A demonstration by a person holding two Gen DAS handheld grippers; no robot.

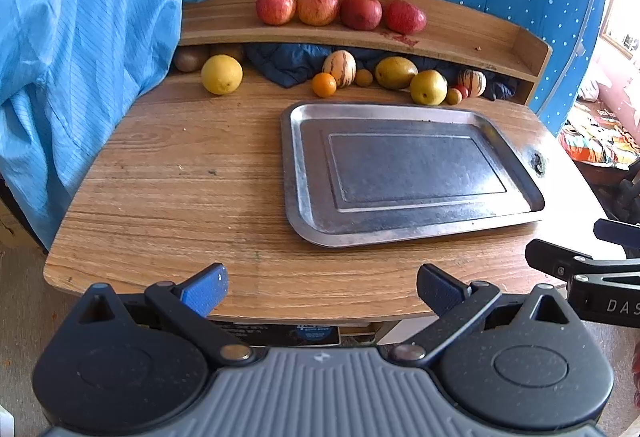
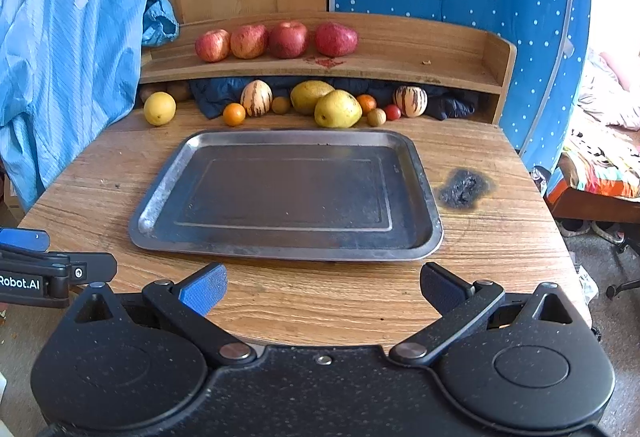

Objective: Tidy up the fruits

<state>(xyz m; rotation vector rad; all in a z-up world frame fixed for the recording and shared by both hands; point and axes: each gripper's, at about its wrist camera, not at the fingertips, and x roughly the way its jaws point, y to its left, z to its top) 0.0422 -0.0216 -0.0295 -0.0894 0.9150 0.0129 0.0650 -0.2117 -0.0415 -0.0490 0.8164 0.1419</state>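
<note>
While nothing blocks the path, a bare steel tray (image 2: 286,193) lies just ahead of both grippers; mixed fruits (image 2: 338,109) line the table's (image 2: 500,237) far edge, four apples (image 2: 276,40) on the shelf (image 2: 420,53) above. Left gripper (image 1: 322,287) and right gripper (image 2: 323,287): jaws wide apart, holding nothing.

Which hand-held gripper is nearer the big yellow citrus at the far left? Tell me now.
Left. The left hand-held gripper sits at the near table edge, left of the tray, more in line with the yellow citrus. The right hand-held gripper faces the tray's middle, farther to the right.
</note>
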